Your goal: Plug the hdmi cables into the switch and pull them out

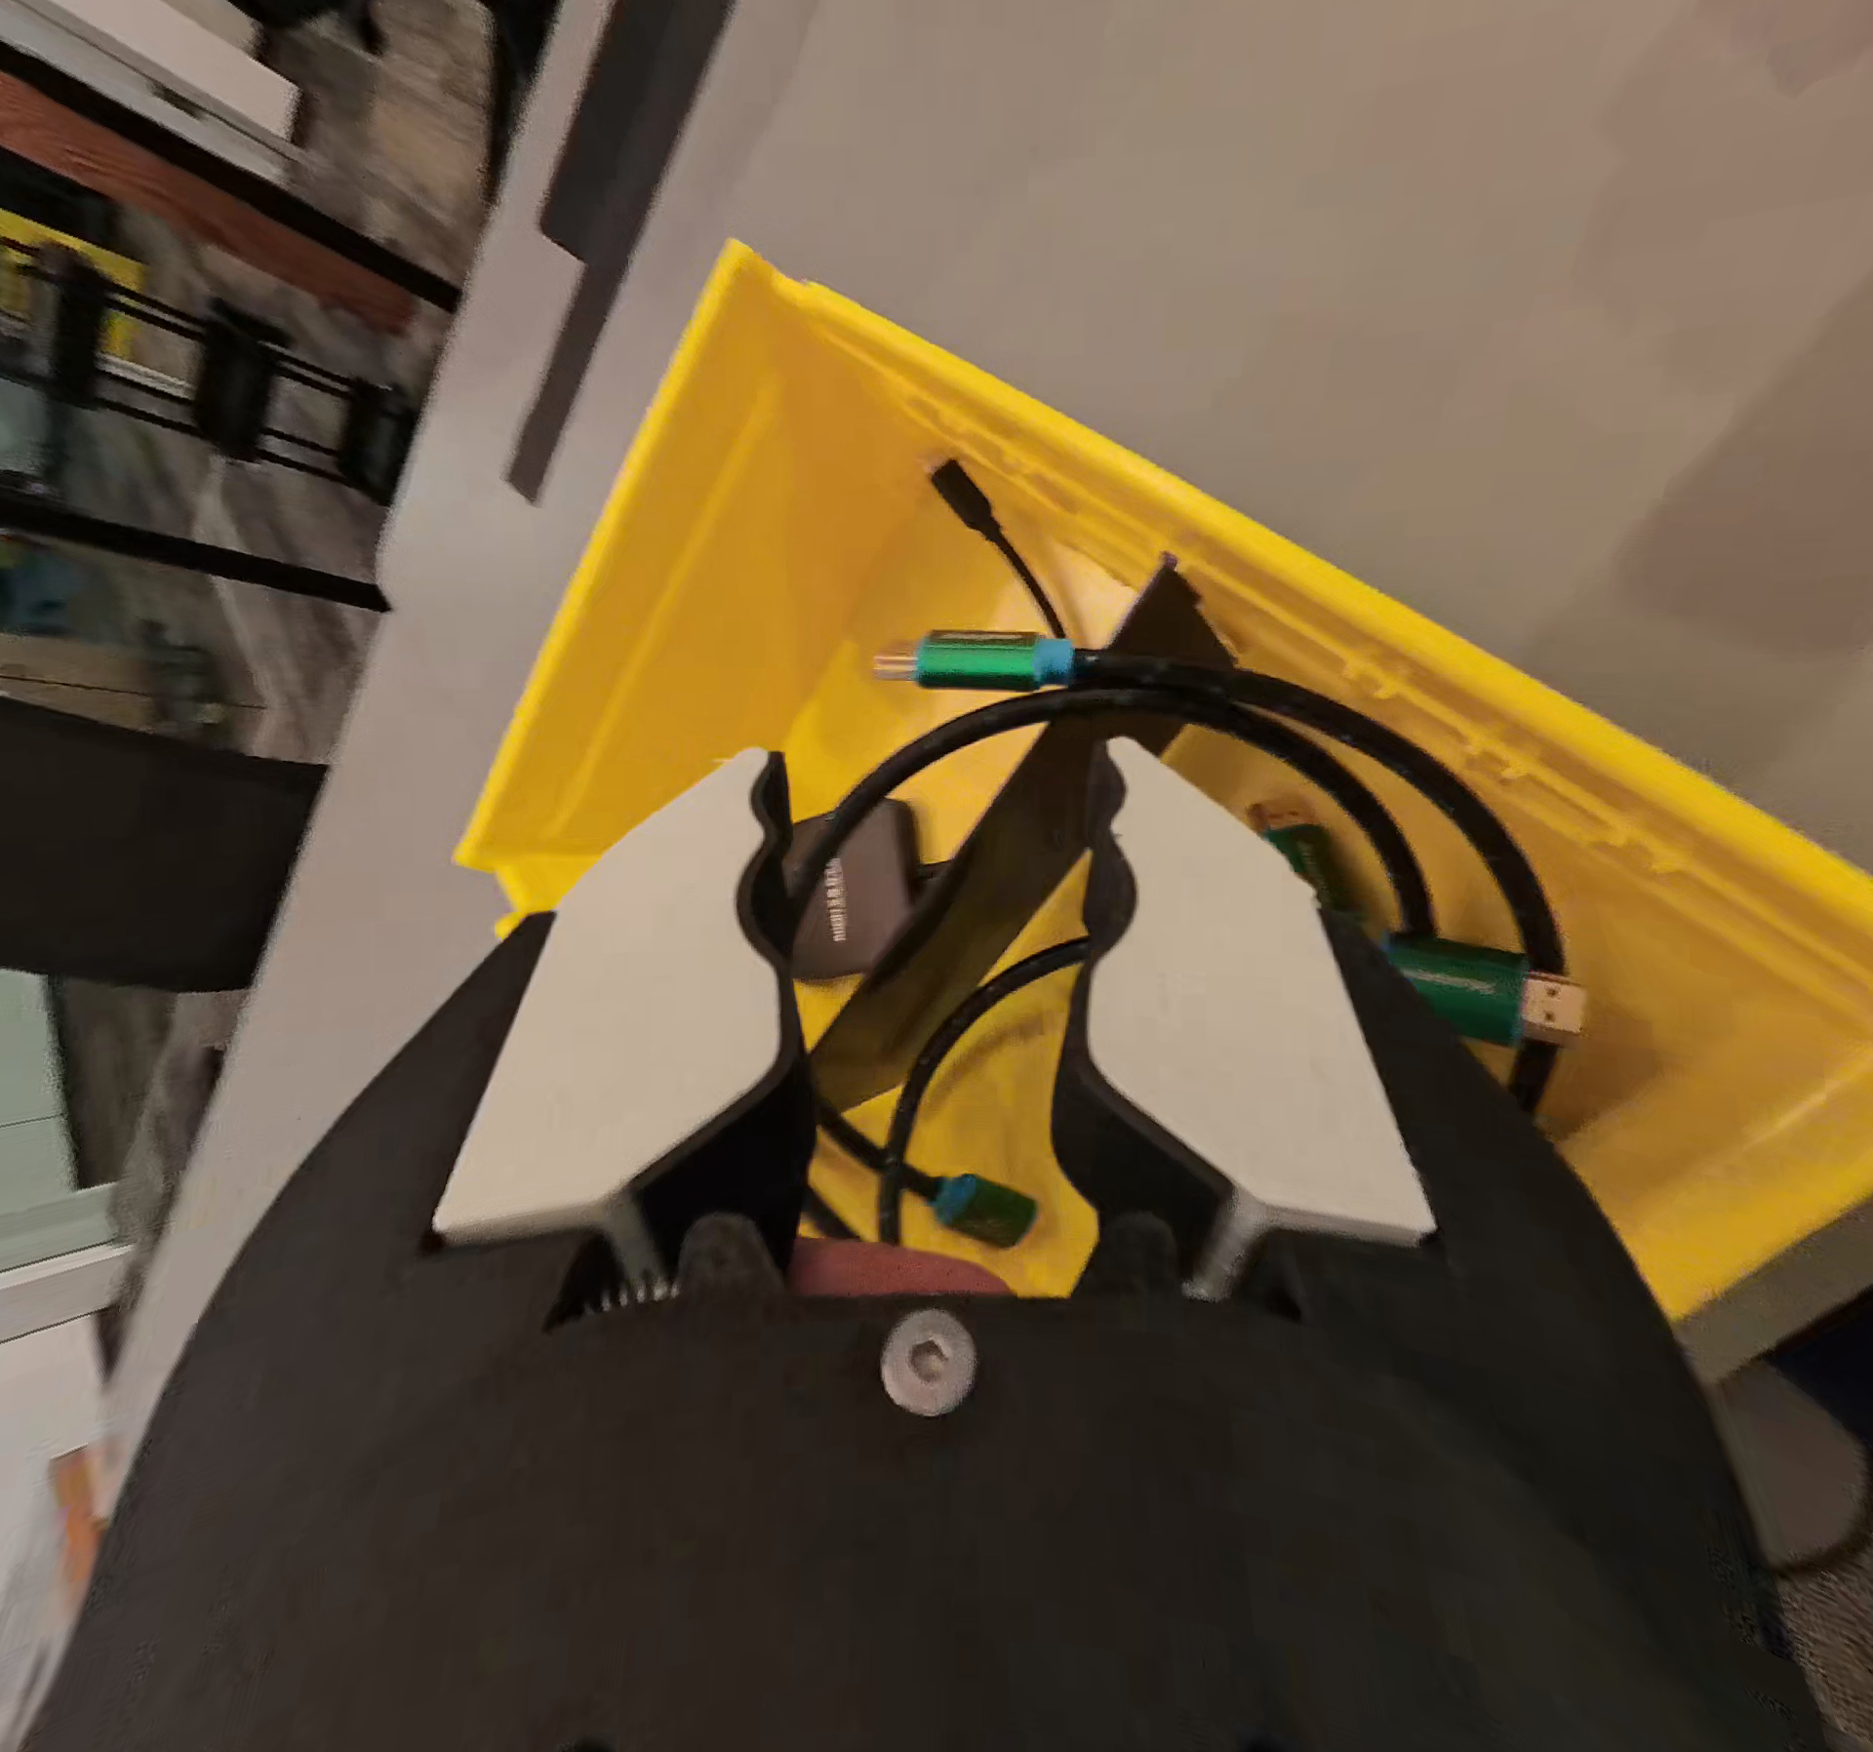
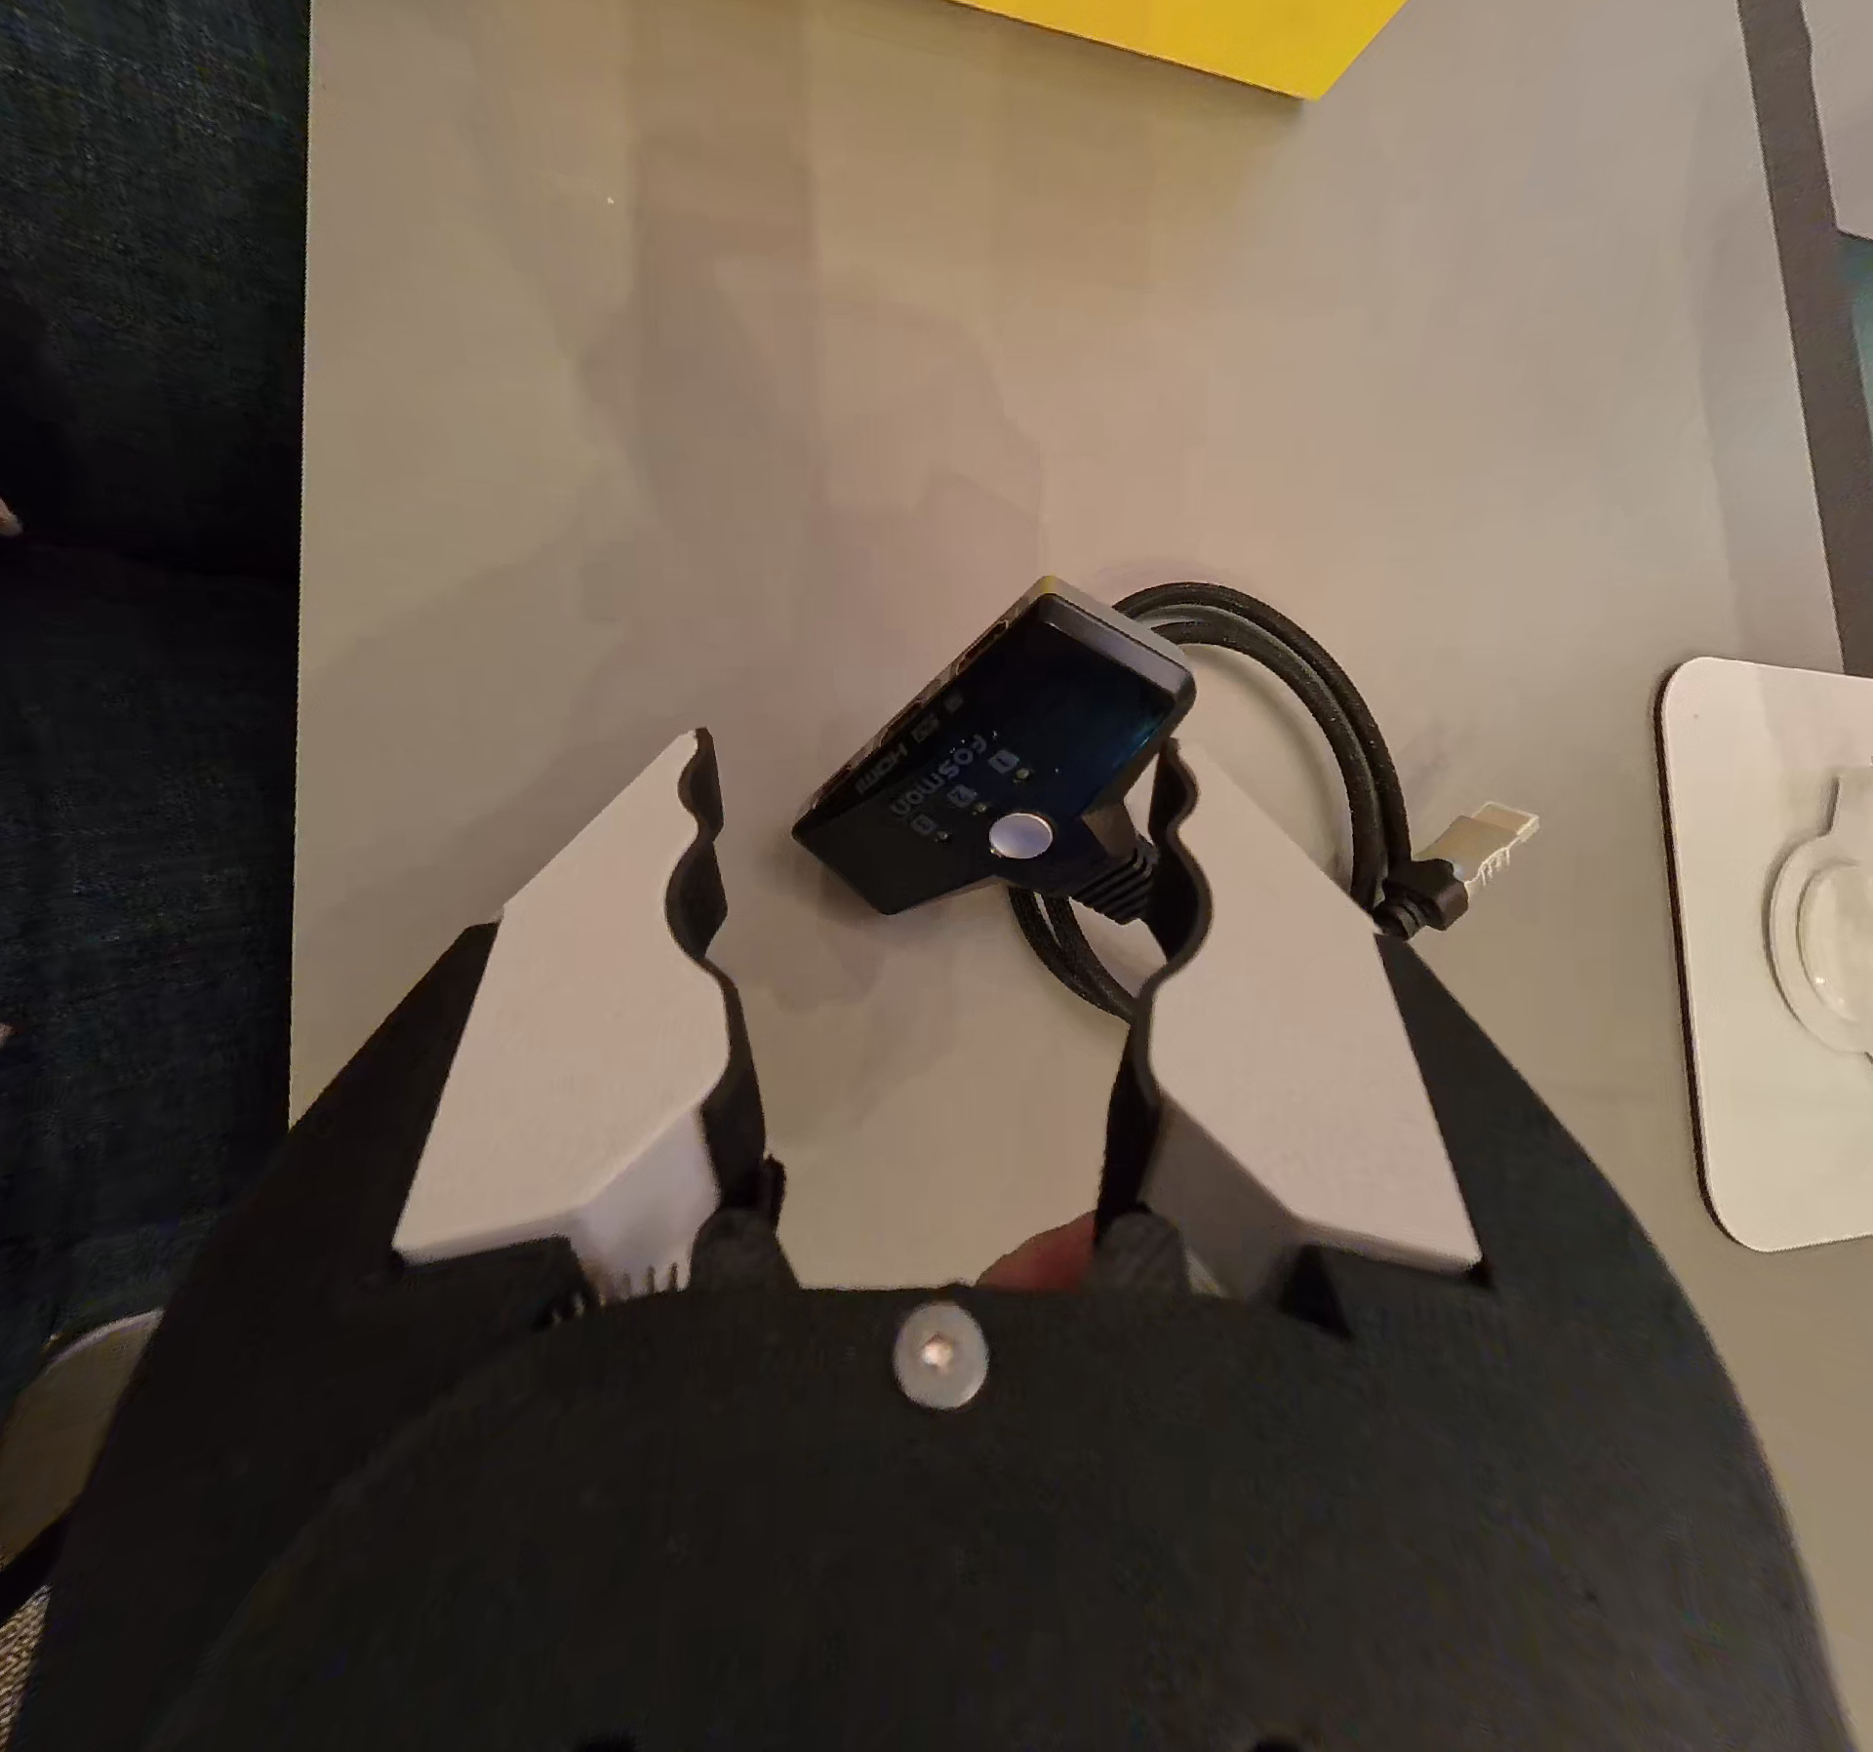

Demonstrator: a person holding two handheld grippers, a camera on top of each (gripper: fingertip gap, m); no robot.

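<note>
Black switch (image 2: 988, 756) beyond right gripper (image 2: 938, 806), nearer its right-hand finger; fingers apart

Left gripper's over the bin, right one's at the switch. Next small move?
Probably lower the left gripper, jaws open, onto the green HDMI plug lying on top in the yellow bin. The switch on the table shows empty ports, and the right gripper is open around it.
</note>
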